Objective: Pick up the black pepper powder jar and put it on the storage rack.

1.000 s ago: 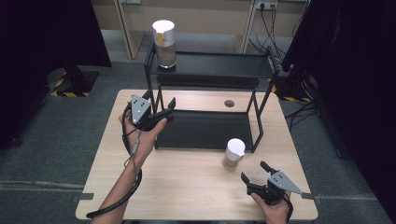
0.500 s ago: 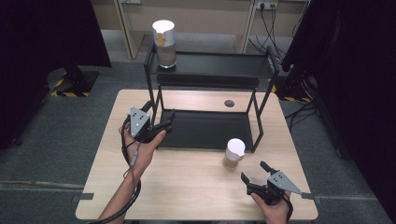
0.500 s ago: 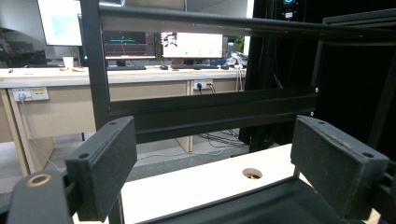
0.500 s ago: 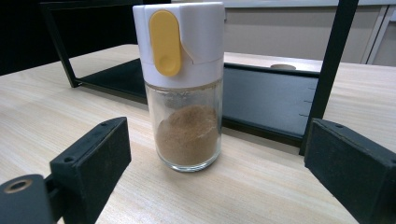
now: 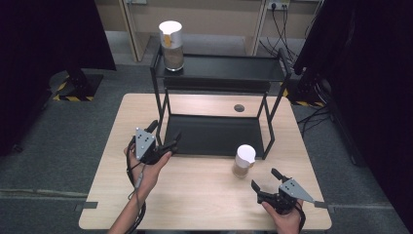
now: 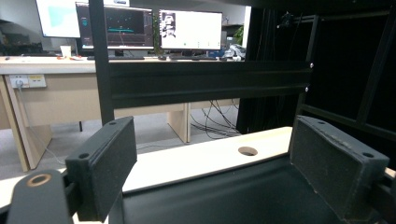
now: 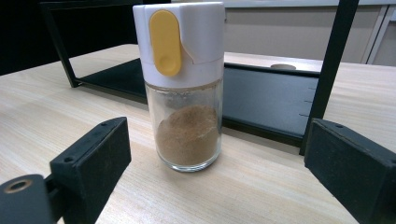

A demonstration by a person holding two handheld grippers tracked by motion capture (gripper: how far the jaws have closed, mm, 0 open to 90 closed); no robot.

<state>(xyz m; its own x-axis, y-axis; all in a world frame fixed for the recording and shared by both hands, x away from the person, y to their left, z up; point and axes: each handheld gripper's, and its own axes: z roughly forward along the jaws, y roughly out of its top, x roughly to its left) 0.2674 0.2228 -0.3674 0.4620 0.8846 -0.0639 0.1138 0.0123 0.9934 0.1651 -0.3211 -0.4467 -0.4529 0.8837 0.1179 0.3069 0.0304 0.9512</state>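
Black-jawed left gripper (image 5: 164,138) has dropped lower and nearer the rack's bottom shelf (image 5: 214,136), jaws apart, nothing between them. Right gripper (image 5: 266,179) unmoved, jaws spread, empty, just short of spice jar (image 5: 243,161) standing upright on table (image 5: 195,195) beside rack leg.

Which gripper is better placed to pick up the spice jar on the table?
Right. The right gripper sits open just short of the spice jar, which stands framed between its fingers. The left gripper faces the rack instead.
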